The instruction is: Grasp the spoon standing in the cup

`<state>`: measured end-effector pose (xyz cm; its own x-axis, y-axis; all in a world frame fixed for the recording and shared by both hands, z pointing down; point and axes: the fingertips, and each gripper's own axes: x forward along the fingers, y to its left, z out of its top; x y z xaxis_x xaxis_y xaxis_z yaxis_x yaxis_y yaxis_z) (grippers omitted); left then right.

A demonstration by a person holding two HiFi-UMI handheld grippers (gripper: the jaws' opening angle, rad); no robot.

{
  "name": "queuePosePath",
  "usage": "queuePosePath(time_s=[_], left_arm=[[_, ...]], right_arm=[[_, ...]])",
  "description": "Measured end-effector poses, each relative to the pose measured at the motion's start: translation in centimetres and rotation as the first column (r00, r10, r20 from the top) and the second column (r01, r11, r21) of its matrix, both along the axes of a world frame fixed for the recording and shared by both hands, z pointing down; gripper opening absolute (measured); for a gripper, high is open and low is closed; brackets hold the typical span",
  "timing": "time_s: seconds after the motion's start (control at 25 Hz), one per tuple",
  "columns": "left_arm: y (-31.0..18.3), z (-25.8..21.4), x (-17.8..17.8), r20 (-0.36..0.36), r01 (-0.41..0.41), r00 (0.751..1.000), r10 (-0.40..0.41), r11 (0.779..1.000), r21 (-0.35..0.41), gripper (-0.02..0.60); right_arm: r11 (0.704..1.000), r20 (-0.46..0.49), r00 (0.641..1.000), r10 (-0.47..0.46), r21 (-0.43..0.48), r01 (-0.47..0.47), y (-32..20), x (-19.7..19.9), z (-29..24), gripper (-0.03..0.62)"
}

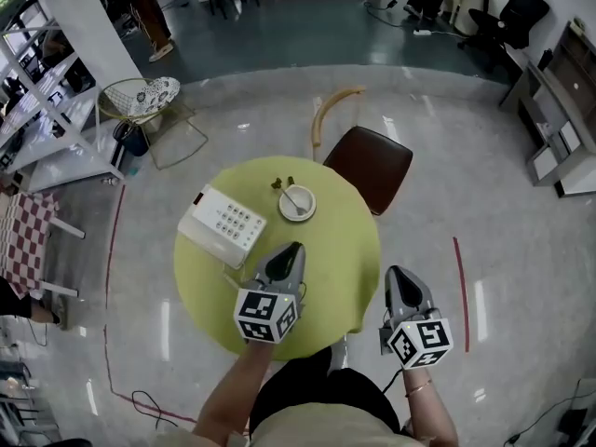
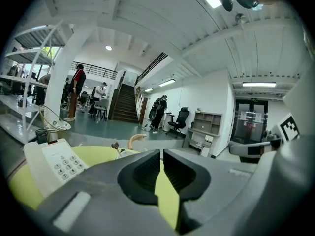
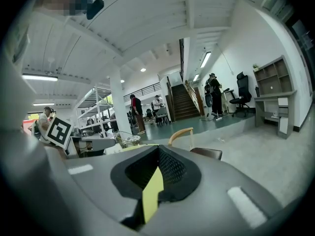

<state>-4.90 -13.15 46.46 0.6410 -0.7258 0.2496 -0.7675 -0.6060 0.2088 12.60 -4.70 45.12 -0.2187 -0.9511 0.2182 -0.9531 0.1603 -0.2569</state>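
Round yellow-green tabletop (image 1: 340, 250) holds a white cup (image 1: 312, 204) whose silver spoon (image 1: 291, 197) stands just ahead of the nearer, barely-parted empty left gripper (image 1: 293, 248); the right gripper (image 1: 399, 272) is closed.

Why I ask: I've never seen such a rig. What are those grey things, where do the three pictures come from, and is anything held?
A person holds a two-jaw gripper in each hand; the marker cubes belong to them. The head view looks down from the person's head: the left gripper hangs over a round green table, the right gripper beside its edge. The other two pictures come from cameras riding on the grippers, looking along their jaws. On the table are a phone and a cup with a spoon in it; a chair stands behind. Nothing is held: the left jaws are barely apart, the right jaws together.
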Motion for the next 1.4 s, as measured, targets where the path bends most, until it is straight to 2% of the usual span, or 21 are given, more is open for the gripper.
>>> queuePosePath(time_s=[0.28, 0.52, 0.84, 1.08, 1.4], left_arm=[[-3.0, 0.5, -0.1, 0.012, -0.004, 1.000, 0.004, 1.000, -0.007, 0.036], [-4.9, 0.4, -0.3, 0.028, 0.027, 0.999, -0.026, 1.000, -0.006, 0.058], [-6.6, 1.8, -1.4, 0.036, 0.113, 0.993, -0.111, 0.993, -0.044, 0.107], [-8.3, 3.1, -2.3, 0.047, 0.149, 0.988, -0.145, 0.986, -0.078, 0.150], [-10.7, 5.2, -2.9, 0.041, 0.208, 0.978, -0.205, 0.971, -0.120, 0.166]], right_arm=[[1.000, -0.003, 1.000, 0.017, -0.021, -0.017, -1.6, 0.2, 0.6, 0.000], [0.999, 0.001, 1.000, 0.013, -0.038, -0.013, -2.5, 0.8, 1.0, 0.000], [0.995, 0.008, 0.997, -0.072, -0.073, 0.072, -4.0, 0.5, 2.1, 0.000], [0.988, 0.003, 0.993, -0.117, -0.100, 0.117, -5.4, 0.0, 3.0, 0.000], [0.981, 0.010, 0.990, -0.144, -0.133, 0.144, -7.3, 0.1, 4.5, 0.000]])
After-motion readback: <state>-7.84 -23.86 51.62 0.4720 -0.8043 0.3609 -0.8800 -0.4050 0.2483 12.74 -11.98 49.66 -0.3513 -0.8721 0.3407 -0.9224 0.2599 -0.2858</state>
